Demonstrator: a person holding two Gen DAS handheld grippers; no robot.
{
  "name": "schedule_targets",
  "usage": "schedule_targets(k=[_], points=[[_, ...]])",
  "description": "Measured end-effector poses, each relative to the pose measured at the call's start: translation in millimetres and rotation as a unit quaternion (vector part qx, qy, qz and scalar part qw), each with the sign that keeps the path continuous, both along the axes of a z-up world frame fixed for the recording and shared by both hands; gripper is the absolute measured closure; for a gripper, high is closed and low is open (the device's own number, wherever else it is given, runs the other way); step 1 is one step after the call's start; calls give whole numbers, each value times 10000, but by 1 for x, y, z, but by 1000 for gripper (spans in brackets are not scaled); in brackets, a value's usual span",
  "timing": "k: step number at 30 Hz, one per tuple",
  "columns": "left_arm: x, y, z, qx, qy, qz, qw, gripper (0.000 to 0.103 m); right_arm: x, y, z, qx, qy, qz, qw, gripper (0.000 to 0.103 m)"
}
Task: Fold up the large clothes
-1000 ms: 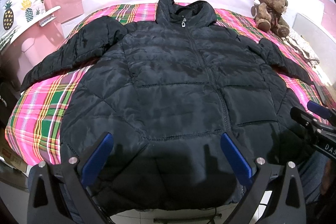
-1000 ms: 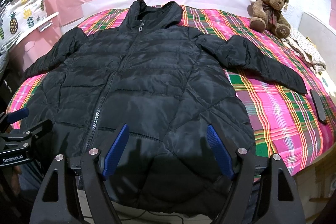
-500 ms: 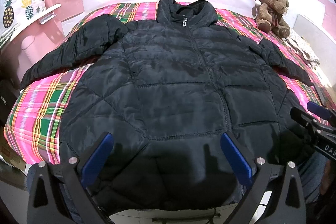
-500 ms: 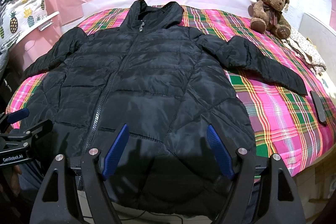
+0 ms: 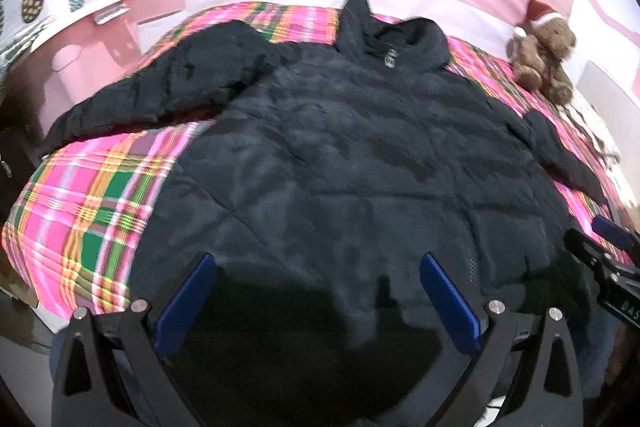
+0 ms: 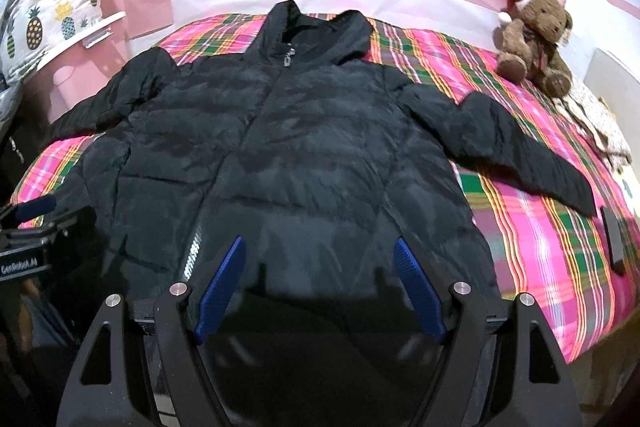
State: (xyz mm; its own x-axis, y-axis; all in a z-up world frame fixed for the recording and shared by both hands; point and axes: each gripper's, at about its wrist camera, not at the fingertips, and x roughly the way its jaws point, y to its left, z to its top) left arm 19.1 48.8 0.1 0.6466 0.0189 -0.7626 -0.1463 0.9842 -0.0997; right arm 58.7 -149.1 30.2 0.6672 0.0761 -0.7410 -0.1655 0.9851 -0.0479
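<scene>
Both cameras shifted; jacket [image 6: 304, 155] seemingly unmoved

Left gripper [image 5: 316, 263]: black angular frame, blue pads [image 5: 450, 301], silver screw heads showing at the finger joints. Right gripper [image 6: 318, 249]: same black build, textured blue pads [image 6: 218, 289], silver screws. White lettering is showing on each body, blurred, possibly a brand name.
</scene>
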Motion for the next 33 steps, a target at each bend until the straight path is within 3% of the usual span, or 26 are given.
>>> schedule_targets(k=[17, 26, 33], points=[[47, 126, 0, -402, -167, 925, 9948, 4, 86, 71, -7, -99, 83, 926, 9956, 27], [71, 221, -24, -814, -198, 1795, 9802, 7, 135, 100, -18, -321, 240, 1239, 9915, 27], [94, 286, -48, -1165, -303, 2437, 9623, 11, 160, 104, -36, -421, 467, 1210, 9907, 27]])
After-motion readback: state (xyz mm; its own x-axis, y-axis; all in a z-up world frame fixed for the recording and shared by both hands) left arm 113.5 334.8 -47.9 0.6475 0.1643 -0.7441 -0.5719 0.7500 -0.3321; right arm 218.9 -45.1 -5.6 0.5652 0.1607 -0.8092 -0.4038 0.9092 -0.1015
